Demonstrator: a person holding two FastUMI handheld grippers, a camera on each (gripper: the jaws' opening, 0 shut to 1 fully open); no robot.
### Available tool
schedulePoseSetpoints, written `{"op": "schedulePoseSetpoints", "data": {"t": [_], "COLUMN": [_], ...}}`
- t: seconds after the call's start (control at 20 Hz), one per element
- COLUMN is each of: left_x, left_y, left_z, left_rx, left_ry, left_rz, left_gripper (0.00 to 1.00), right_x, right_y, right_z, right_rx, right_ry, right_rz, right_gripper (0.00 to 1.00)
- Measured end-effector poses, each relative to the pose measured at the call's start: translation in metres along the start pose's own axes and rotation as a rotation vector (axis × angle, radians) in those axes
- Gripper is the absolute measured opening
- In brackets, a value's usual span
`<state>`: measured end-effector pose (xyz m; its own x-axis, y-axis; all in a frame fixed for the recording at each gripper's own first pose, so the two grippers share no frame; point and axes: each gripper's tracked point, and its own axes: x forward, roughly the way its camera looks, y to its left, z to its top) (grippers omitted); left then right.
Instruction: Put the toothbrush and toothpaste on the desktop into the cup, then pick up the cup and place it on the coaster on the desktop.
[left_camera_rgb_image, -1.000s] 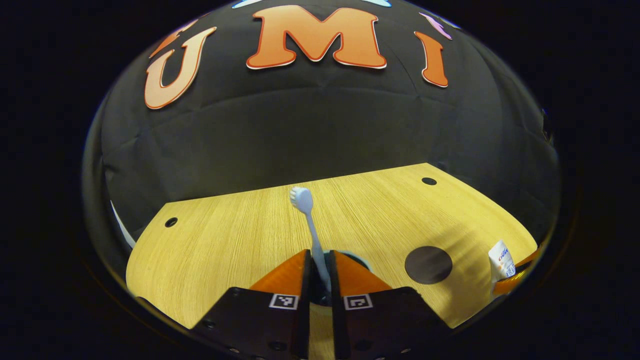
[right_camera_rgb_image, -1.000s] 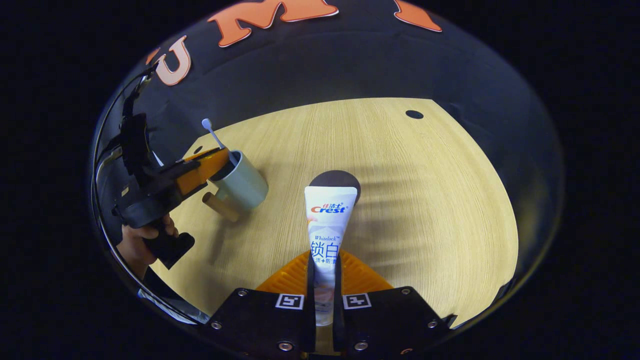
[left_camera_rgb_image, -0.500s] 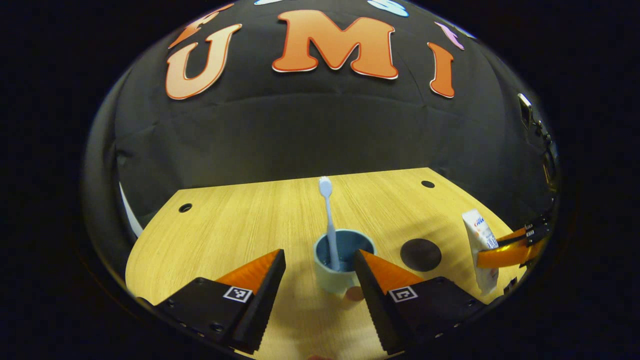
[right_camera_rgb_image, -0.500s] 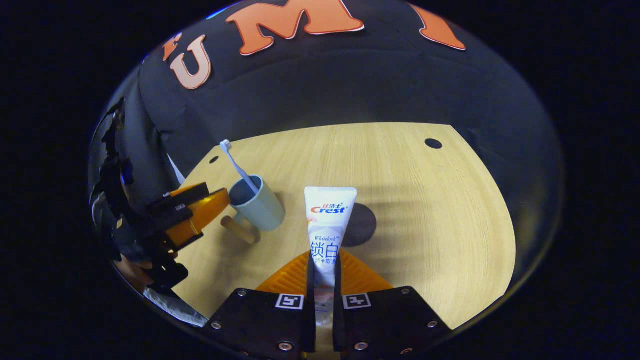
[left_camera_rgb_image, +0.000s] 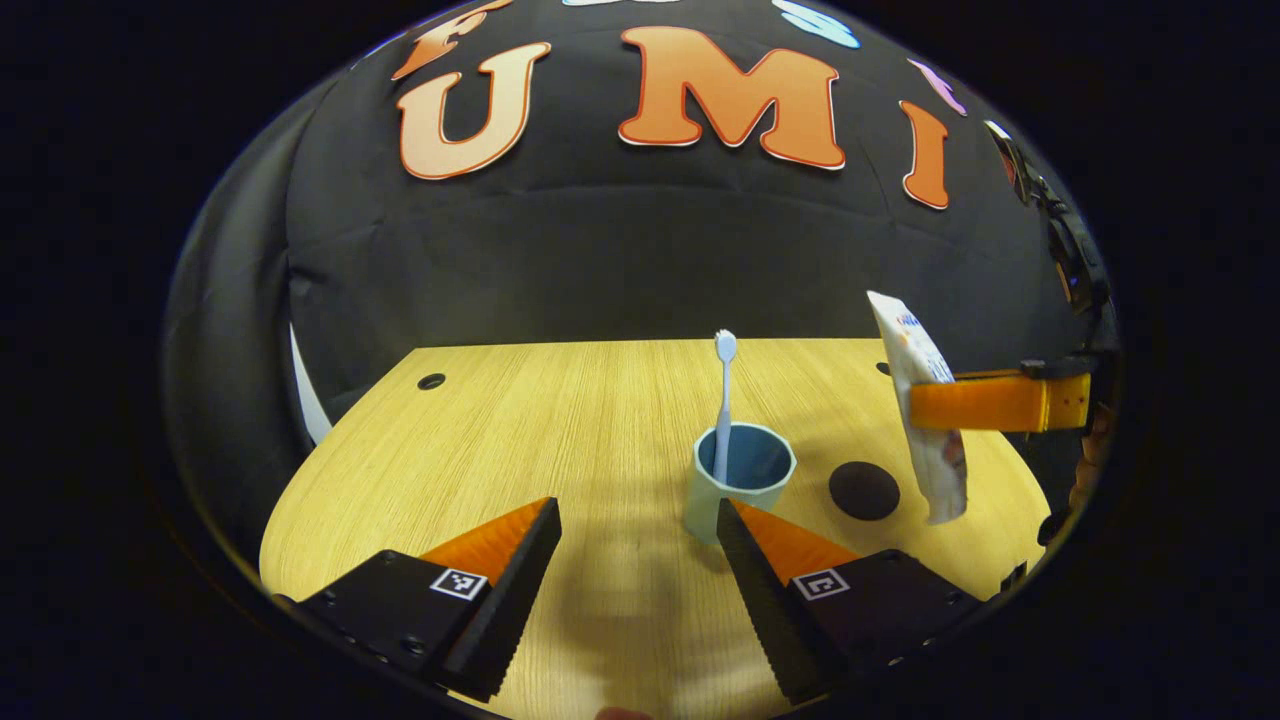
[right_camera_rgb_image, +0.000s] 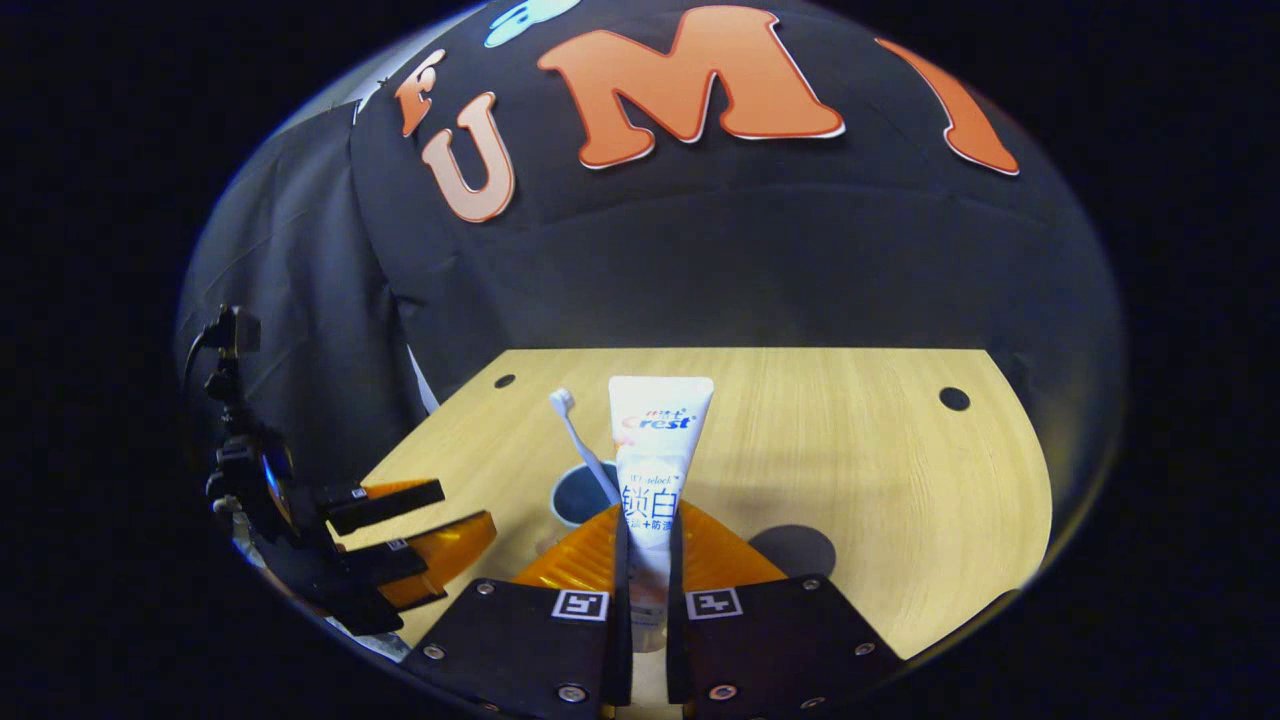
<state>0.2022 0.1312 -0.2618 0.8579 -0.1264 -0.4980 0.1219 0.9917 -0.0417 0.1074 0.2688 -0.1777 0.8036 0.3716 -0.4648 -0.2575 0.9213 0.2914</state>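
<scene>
table: light wood, round holes near corners | wall: black cloth behind

Overhead light falls bright on the desktop, soft shadows below, edges dim and strongly fisheye-bent.

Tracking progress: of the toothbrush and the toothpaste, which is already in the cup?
The toothbrush: it stands in the cup, head up. The toothpaste is off the desk, clamped in the right tool.
</scene>
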Motion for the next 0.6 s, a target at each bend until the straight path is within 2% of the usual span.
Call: {"op": "schedulePoseSetpoints", "data": {"t": [0.1, 0.4, 0.6], "left_x": [-0.004, -0.003, 0.0], "left_y": [0.001, 0.004, 0.008], "left_z": [-0.003, -0.014, -0.018], "left_rx": [-0.005, -0.016, -0.014], "left_ry": [0.005, 0.026, 0.042], "left_rz": [-0.002, -0.003, 0.0], "left_gripper": [0.95, 0.95, 0.95], "right_x": [0.016, 0.047, 0.068], "right_y": [0.008, 0.031, 0.033], "right_z": [0.008, 0.048, 0.063], "right_rx": [0.011, 0.021, 0.049], "right_ry": [0.0, -0.093, -0.143], "right_rz": [0.029, 0.088, 0.086], "right_gripper": [0.13, 0.14, 0.14]}}
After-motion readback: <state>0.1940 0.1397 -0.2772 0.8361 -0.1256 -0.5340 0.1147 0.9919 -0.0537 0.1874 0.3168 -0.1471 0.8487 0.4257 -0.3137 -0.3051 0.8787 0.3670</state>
